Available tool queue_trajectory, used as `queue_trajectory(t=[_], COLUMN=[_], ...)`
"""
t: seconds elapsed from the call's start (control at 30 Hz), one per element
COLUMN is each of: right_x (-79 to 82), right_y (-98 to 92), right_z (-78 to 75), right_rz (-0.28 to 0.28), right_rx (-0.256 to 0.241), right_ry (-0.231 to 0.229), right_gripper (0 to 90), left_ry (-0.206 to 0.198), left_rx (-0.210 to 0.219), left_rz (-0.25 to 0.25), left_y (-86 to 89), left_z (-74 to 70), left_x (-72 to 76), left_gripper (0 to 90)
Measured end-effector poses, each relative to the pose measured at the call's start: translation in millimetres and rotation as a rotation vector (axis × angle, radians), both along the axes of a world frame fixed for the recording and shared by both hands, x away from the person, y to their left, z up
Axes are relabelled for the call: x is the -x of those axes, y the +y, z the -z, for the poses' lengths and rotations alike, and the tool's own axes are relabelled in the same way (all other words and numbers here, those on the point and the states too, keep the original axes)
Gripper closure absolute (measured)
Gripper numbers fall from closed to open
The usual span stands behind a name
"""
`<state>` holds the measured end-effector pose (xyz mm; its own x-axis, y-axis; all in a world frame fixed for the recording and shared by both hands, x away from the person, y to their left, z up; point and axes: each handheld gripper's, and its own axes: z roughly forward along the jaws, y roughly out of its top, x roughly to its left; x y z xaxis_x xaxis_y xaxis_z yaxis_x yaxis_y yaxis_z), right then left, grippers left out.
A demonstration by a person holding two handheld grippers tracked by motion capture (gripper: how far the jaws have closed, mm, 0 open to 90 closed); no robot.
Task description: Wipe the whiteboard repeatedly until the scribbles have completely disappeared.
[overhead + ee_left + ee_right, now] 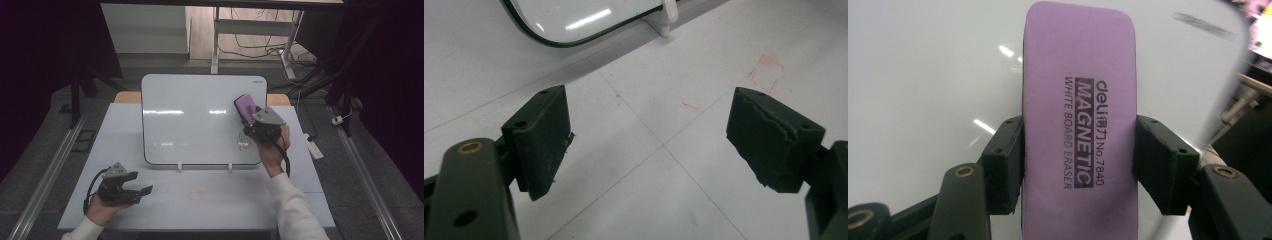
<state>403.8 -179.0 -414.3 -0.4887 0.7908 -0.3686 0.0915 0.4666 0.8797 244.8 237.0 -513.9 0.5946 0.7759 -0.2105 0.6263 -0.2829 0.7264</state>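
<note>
High view shows the right gripper (250,120) pinching the flat purple plastic eraser (244,106) against the shiny white board (190,120), small marks (243,144) below left to wipe, while the left gripper (137,190) rests spread.

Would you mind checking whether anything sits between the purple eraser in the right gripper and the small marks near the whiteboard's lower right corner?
Nothing visible does. The right gripper holds the eraser against the whiteboard, and the faint marks lie just below it on bare board. The left gripper is far off, over the table.
</note>
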Motion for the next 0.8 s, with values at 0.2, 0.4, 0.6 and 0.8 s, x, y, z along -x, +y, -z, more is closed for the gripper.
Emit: queue_trajectory(t=[0.2,0.4,0.6,0.8], right_x=[10.9,4.4,-4.0,-7.3], right_y=[30.4,13.0,-18.8,-25.9], right_z=[11.4,4.3,-4.6,-7.6], right_rz=[-0.080,-0.025,0.065,0.065], right_rx=[0.083,0.014,-0.067,-0.085], right_ry=[0.009,0.007,-0.002,0.006], right_gripper=[40.7,40.6,40.6,40.6], left_ry=[0.001,-0.001,0.001,0.002], left_rx=[0.000,0.003,0.001,0.001], left_rz=[0.000,0.000,0.004,0.002], left_y=[0.8,2.5,1.0,0.5], left_z=[0.2,-0.2,0.3,0.3], left_x=[-0.1,0.6,0.2,0.0], left_gripper=[18.6,18.6,18.6,18.6])
